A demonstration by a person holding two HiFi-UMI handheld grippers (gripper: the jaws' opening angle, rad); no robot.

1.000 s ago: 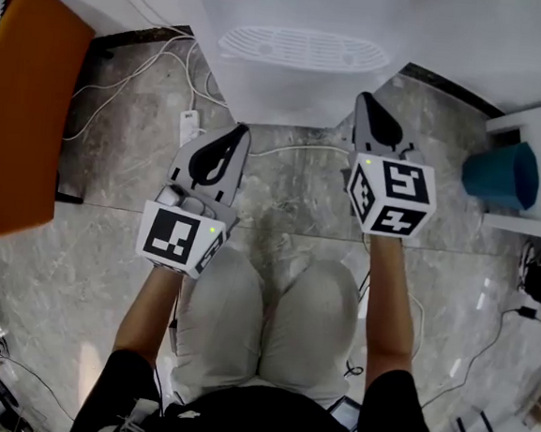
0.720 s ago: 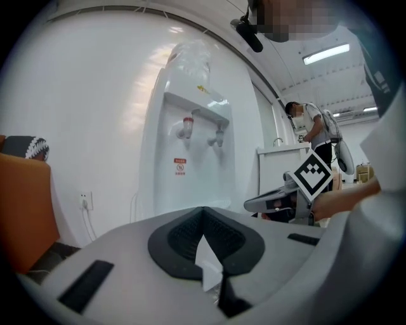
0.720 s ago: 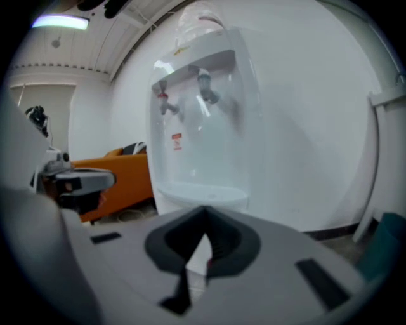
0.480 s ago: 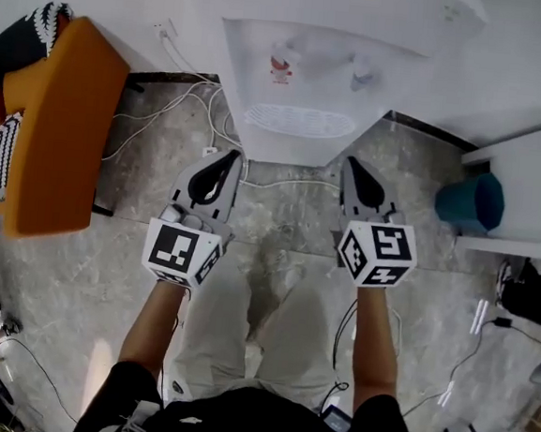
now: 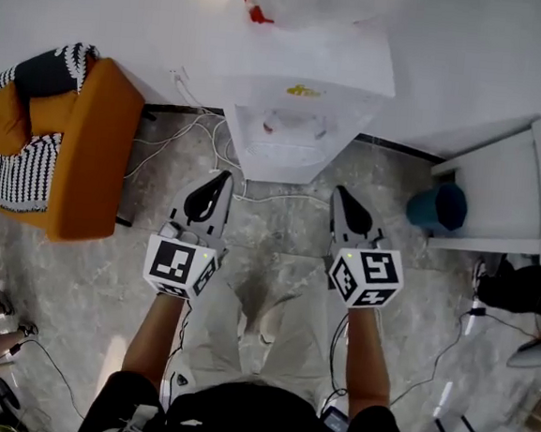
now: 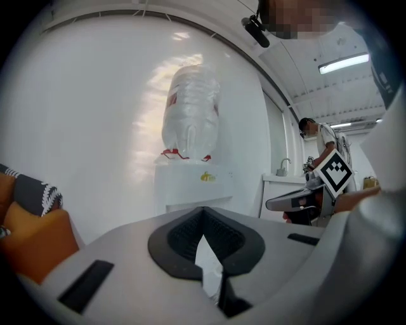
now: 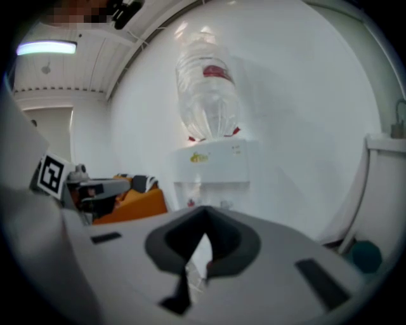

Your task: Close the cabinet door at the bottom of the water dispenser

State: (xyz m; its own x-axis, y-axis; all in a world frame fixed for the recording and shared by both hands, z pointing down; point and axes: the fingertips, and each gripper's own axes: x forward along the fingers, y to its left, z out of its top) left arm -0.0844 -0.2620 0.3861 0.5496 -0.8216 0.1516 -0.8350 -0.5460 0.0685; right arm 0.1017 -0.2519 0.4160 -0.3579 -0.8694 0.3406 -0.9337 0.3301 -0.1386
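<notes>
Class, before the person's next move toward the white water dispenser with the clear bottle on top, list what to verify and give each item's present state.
1. Left gripper empty, jaws together: ok.
2. Right gripper empty, jaws together: ok.
3. White water dispenser ahead, between both grippers: ok.
4. Its bottom cabinet door shut: cannot tell, no view shows it.
5. Grey marble floor at the dispenser's foot free of white cables: not ok.
</notes>
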